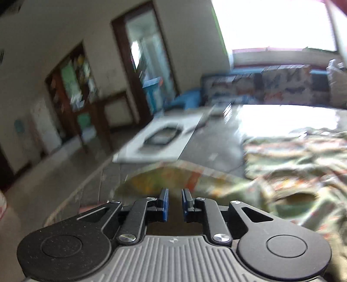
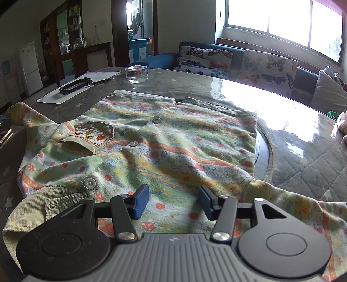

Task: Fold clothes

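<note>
This is looking like a home's living room: a sofa (image 2: 238,54) with butterfly cushions (image 2: 269,65) is sitting under a big window (image 2: 282,19), and a white fridge (image 2: 30,67) is standing nearby.

Left gripper (image 1: 174,202): jaws parted by a narrow gap, blue pads (image 1: 165,204) facing, nothing visibly pinched betw. them; pointing fwd and downward, view motion-blurred. Right gripper (image 2: 174,200): jaws approx. half-open, blue pads (image 2: 141,201) well apart, nothing clamped; tilted down more steeply, view sharp.
</note>
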Demonstrator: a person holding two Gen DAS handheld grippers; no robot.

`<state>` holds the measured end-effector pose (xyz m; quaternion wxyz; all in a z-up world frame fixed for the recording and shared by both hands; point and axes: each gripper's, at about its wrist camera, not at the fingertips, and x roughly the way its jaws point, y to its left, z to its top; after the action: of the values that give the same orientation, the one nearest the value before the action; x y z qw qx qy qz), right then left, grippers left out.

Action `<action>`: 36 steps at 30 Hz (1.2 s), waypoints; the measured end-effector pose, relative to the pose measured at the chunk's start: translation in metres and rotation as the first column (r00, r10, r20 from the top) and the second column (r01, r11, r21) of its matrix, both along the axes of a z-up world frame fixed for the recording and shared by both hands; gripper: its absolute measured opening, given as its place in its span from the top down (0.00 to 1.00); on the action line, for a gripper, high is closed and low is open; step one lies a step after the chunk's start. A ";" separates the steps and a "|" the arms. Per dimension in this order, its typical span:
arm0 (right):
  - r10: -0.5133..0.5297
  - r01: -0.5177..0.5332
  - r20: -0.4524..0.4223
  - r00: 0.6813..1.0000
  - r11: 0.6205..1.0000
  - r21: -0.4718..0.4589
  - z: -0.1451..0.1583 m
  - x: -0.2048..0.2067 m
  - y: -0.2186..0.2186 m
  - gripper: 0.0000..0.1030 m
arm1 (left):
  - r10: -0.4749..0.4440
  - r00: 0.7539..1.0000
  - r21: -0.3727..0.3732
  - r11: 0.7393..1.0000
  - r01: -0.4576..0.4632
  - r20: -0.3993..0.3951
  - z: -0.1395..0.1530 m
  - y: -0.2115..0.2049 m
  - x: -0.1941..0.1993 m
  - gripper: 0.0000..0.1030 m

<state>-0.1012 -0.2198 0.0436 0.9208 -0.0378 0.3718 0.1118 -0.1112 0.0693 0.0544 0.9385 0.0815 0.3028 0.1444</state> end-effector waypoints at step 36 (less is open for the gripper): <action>-0.024 0.024 -0.005 1.000 1.000 0.000 0.000 0.000 0.001 0.47 | 0.034 0.998 -0.037 0.999 -0.036 -0.054 -0.033 0.054 0.113 0.94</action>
<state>-0.1008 -0.2189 0.0436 0.9211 -0.0330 0.3745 0.1010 0.0019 0.1230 0.0212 0.9289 0.0620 0.3316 0.1527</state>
